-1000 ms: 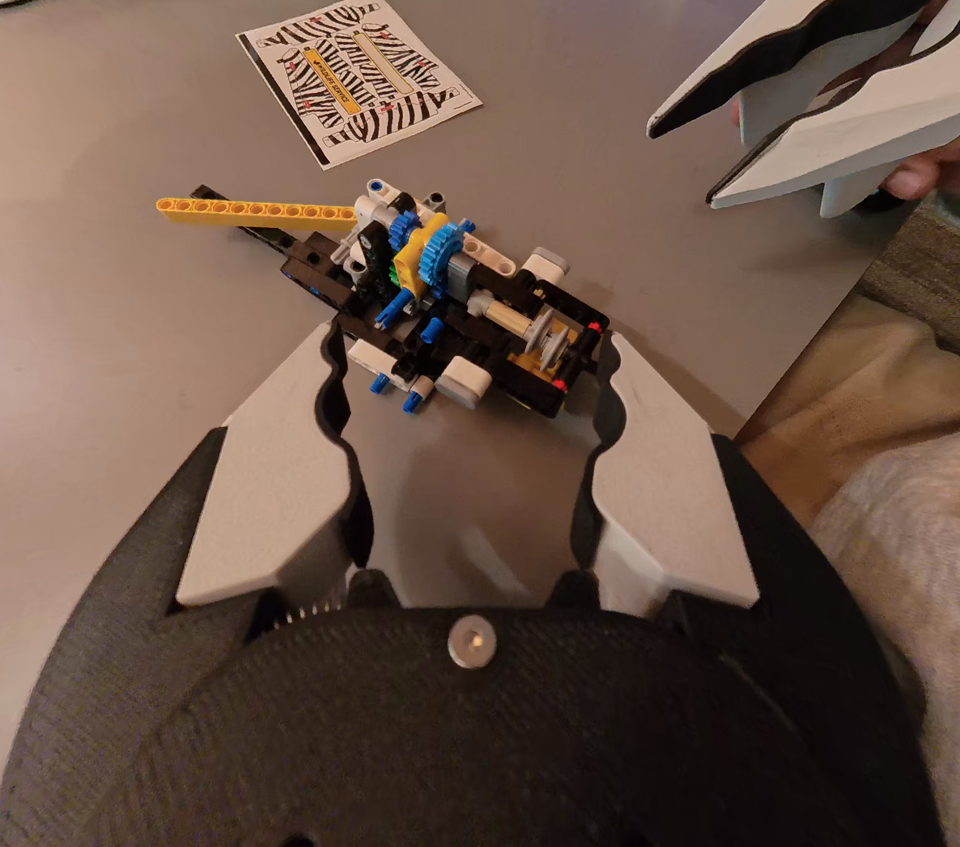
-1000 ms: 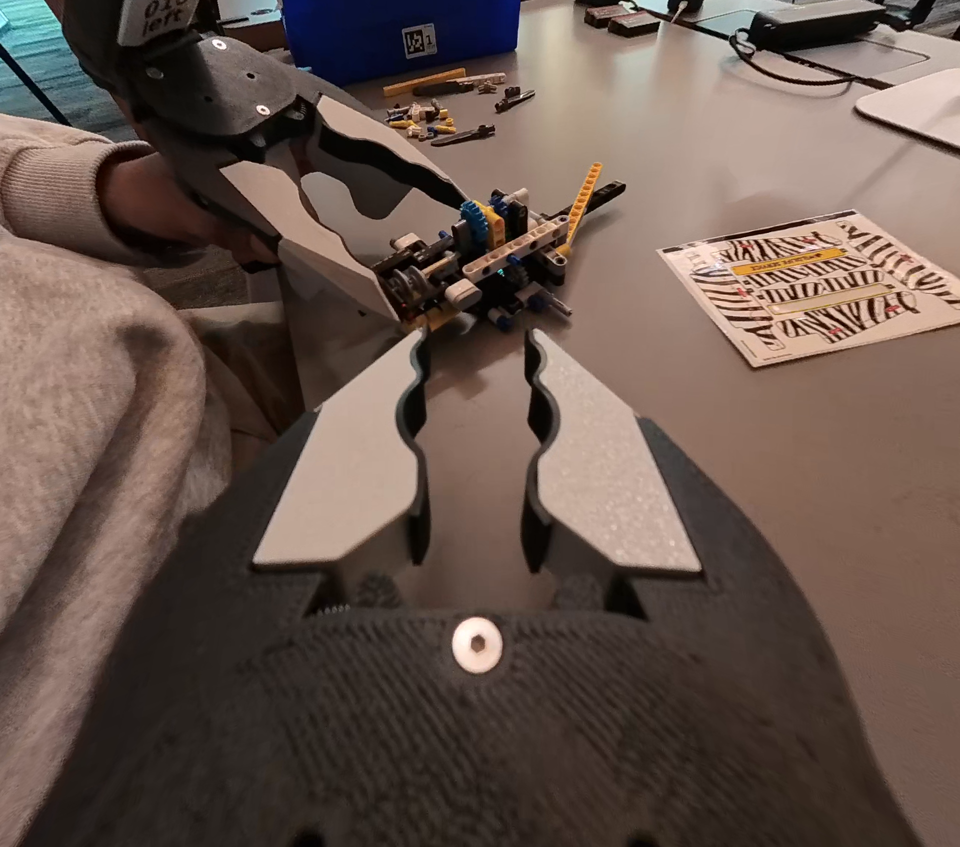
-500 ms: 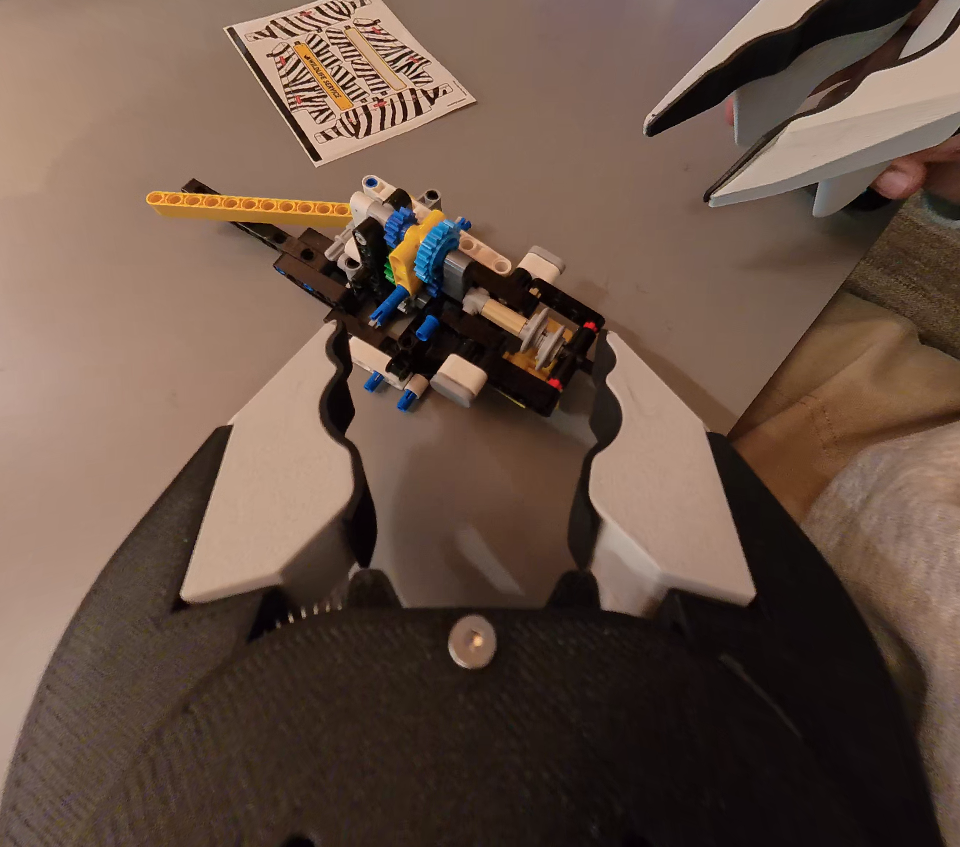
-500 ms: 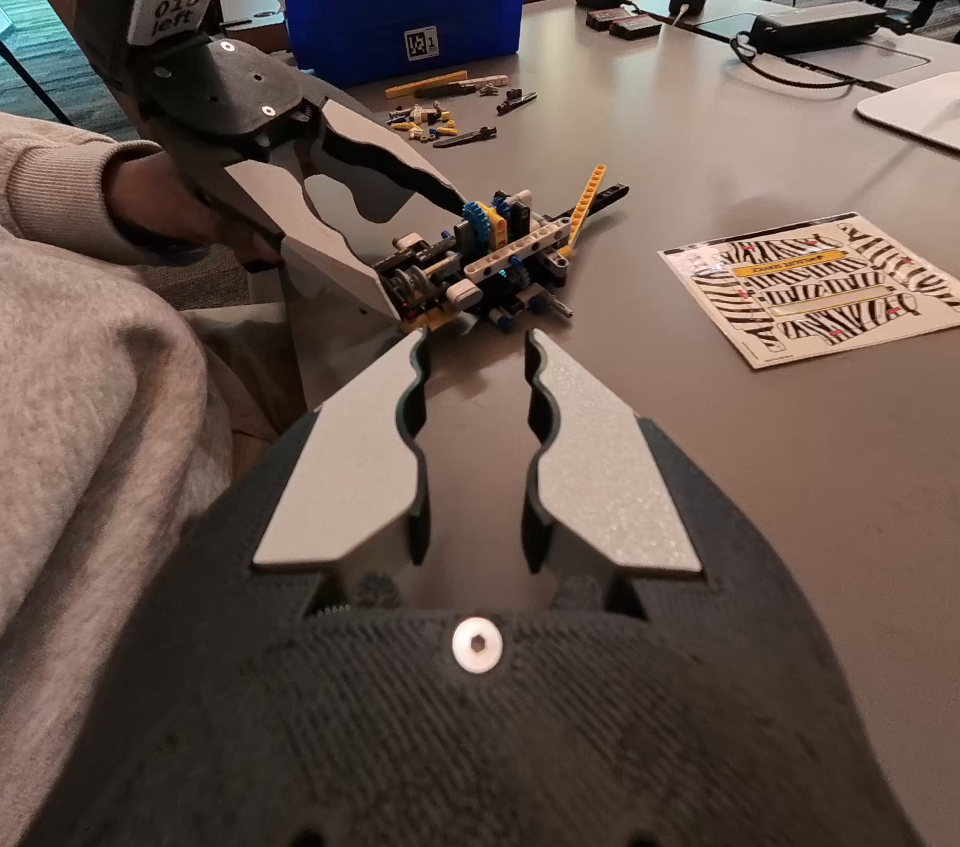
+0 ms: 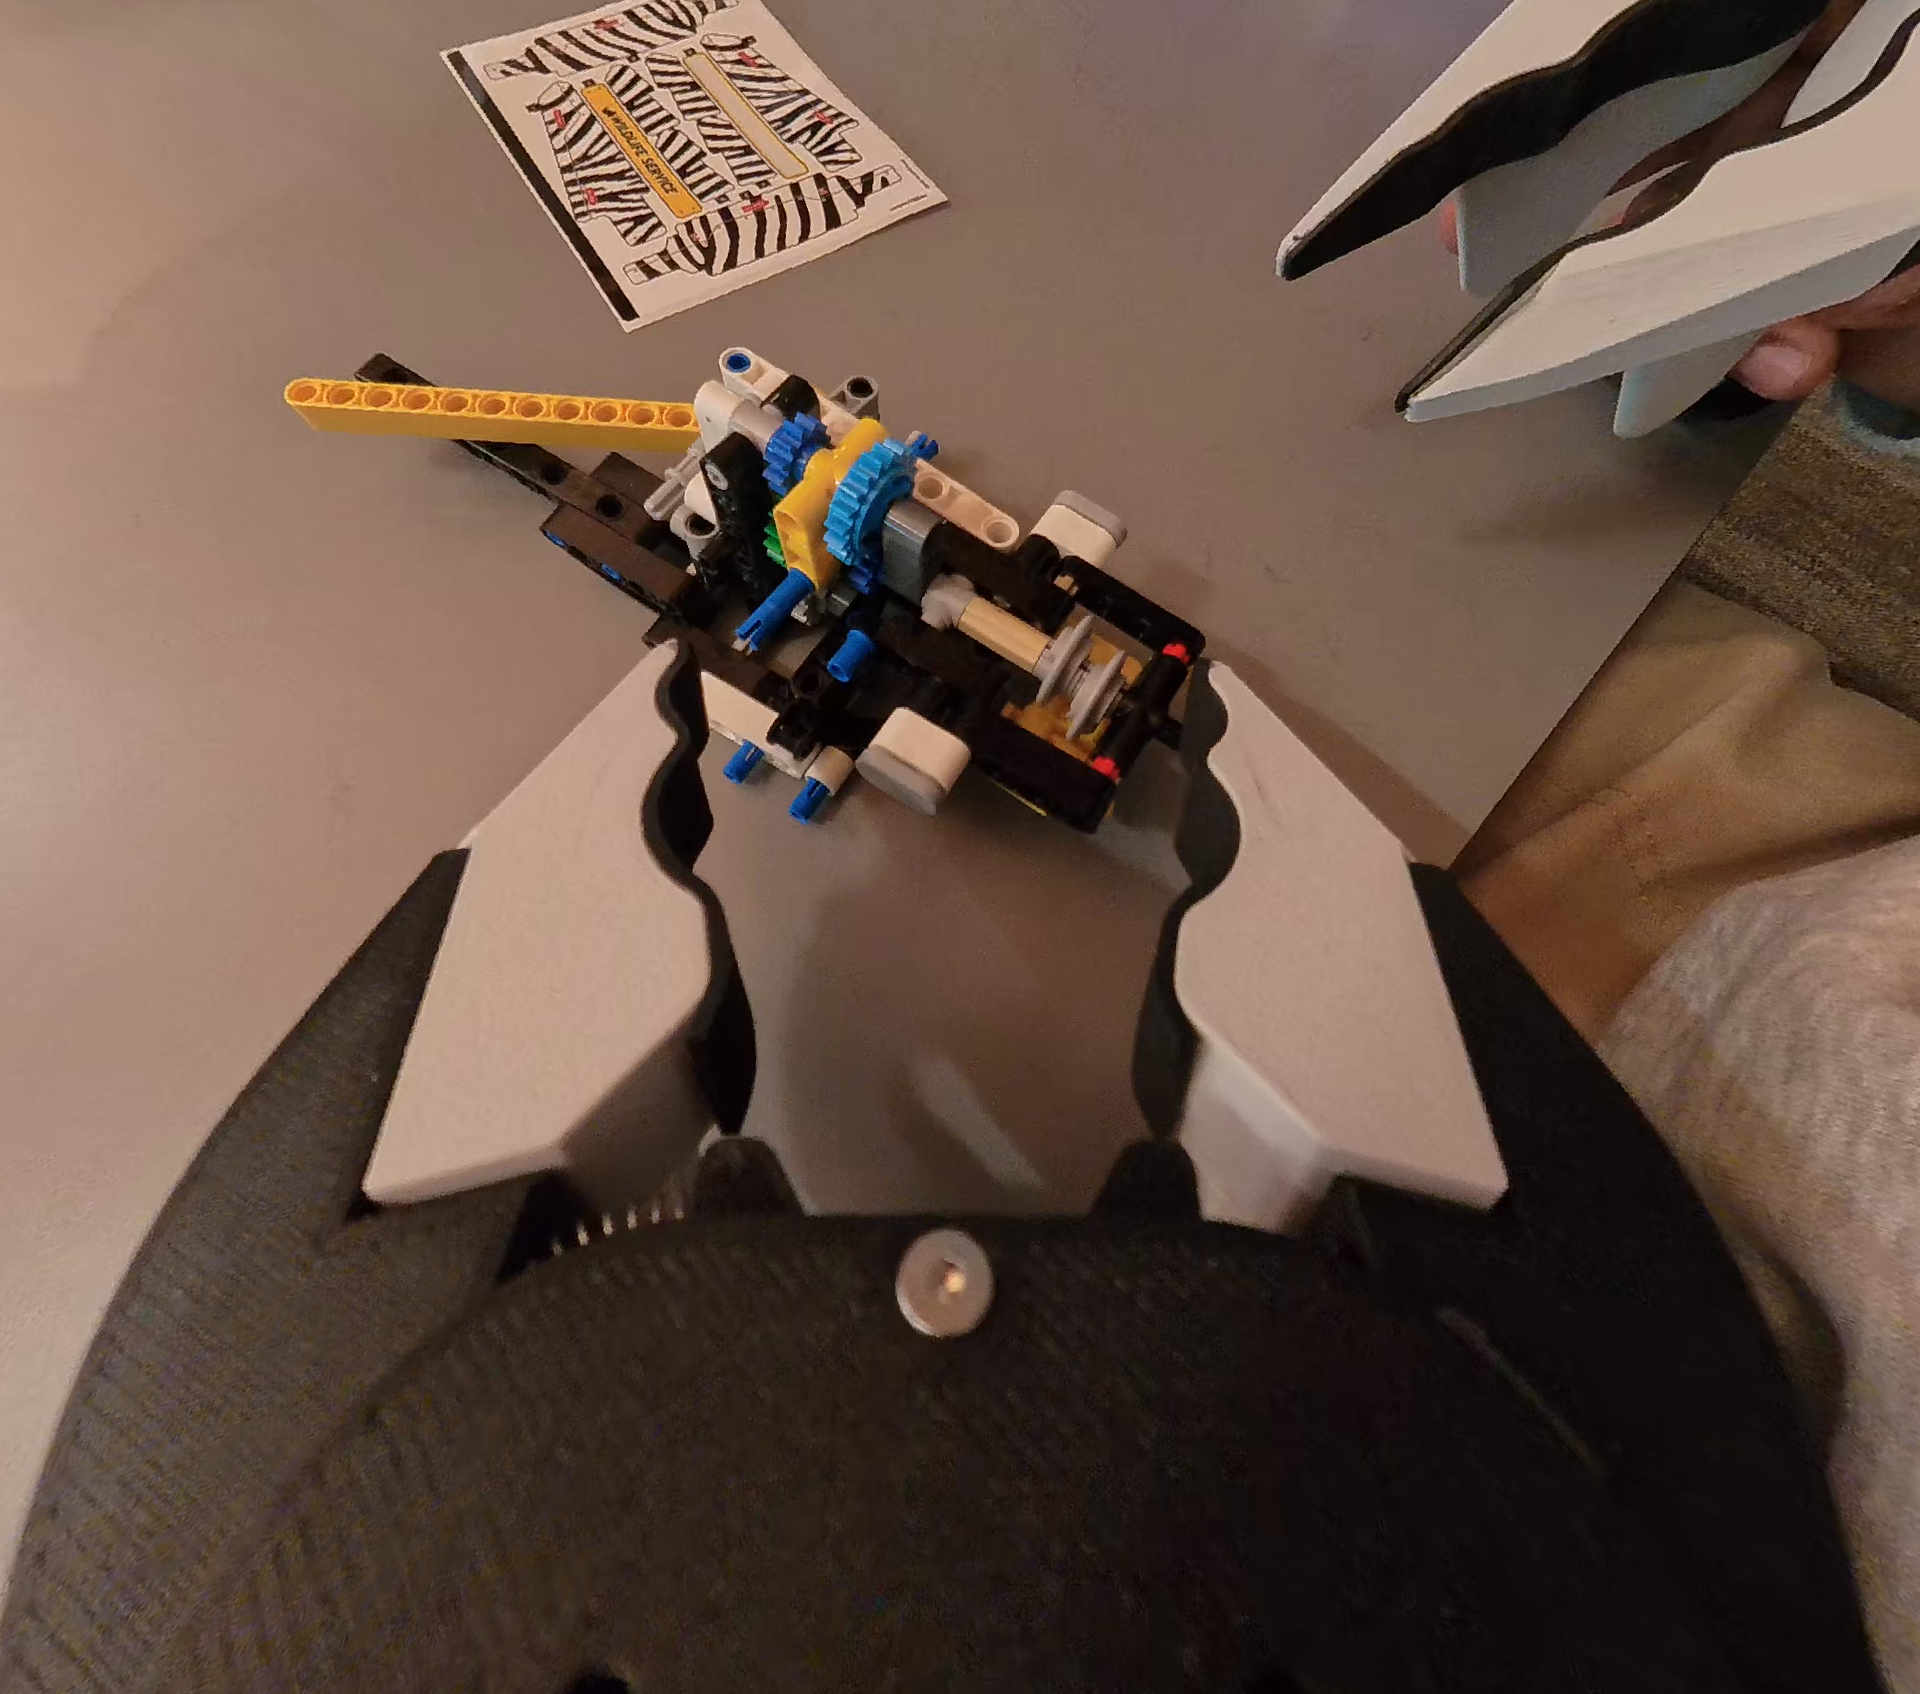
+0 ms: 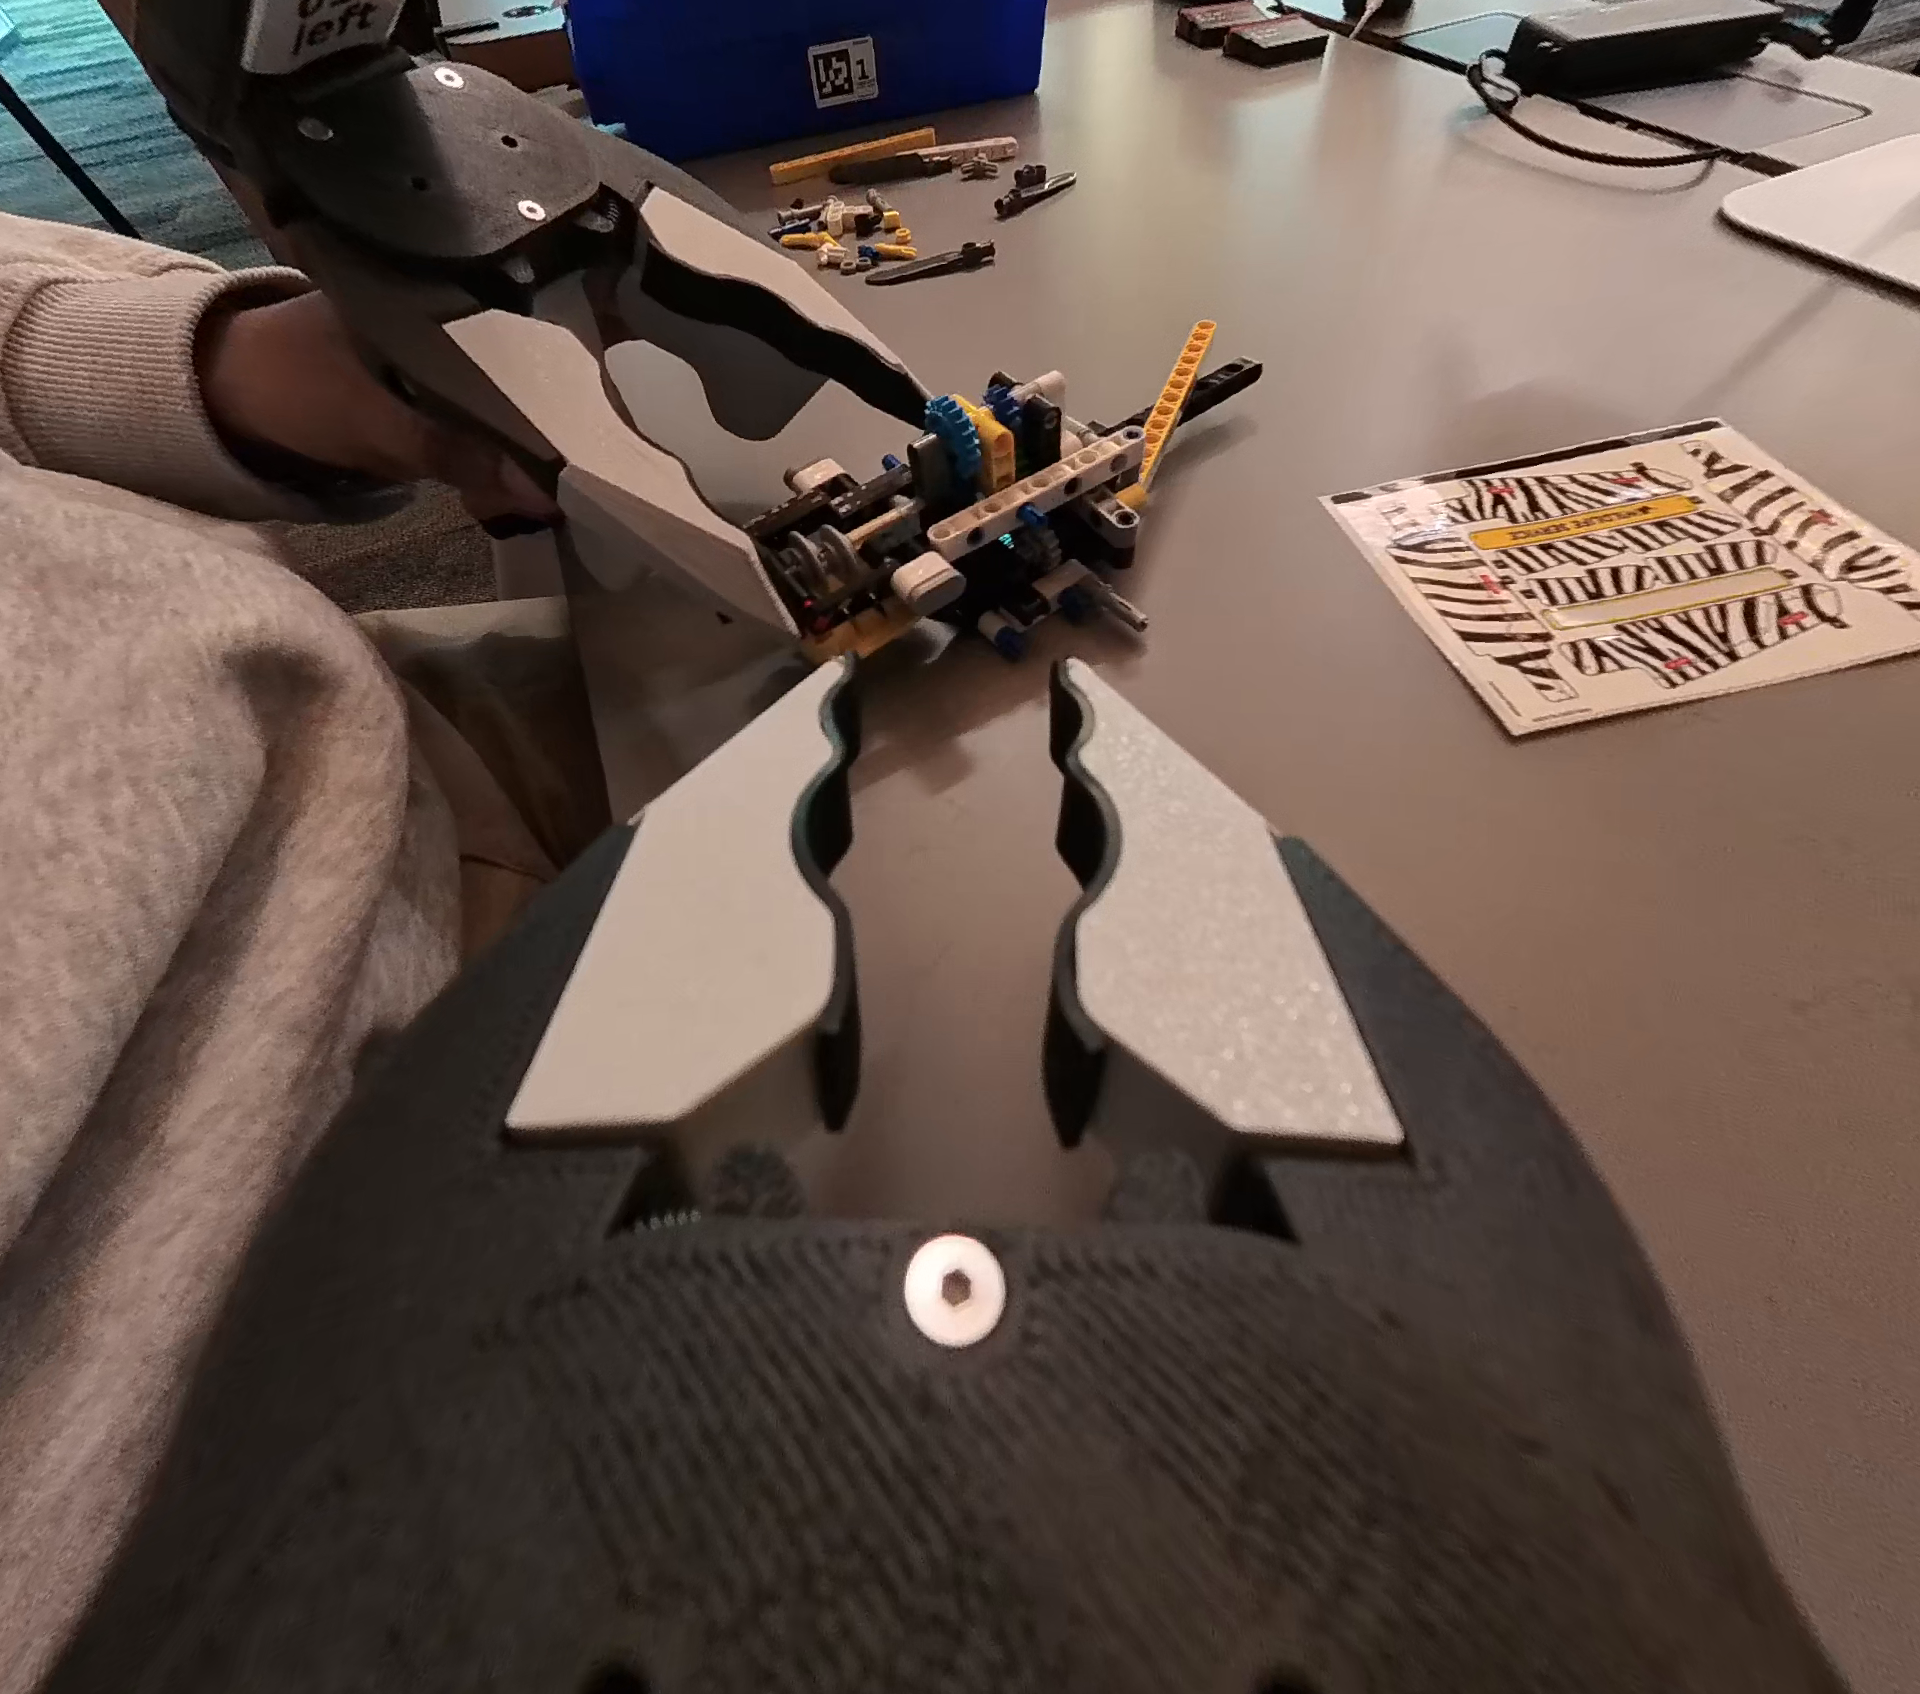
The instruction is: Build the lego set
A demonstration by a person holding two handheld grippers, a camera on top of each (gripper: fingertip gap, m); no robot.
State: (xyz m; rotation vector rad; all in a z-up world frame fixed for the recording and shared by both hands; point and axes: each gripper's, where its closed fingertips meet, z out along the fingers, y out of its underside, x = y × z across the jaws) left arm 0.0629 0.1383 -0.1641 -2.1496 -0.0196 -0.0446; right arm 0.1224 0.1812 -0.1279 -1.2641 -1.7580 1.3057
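Note:
The partly built lego model (image 5: 883, 595) lies on the grey table, a black frame with blue gears, a yellow block and a long yellow beam (image 5: 488, 408) sticking out to the left. My left gripper (image 5: 940, 678) is open wide, its fingertips on either side of the model's near end. I cannot tell if they touch it. In the right wrist view the model (image 6: 997, 501) sits just beyond my right gripper (image 6: 951, 678), which is partly open and empty. The left gripper (image 6: 857, 517) flanks the model there. The right gripper (image 5: 1345, 335) hovers at the right in the left wrist view.
A zebra-striped sticker sheet (image 5: 691, 148) (image 6: 1621, 564) lies beyond the model. A blue bin (image 6: 810, 13) stands at the back with several loose parts (image 6: 883, 221) before it. The table edge (image 5: 1558, 751) and a person's grey sleeve (image 6: 156, 709) are close by. Chargers and cables (image 6: 1631, 44) sit far right.
Both views shift only slightly. The model stays on the table and neither gripper's opening has changed.

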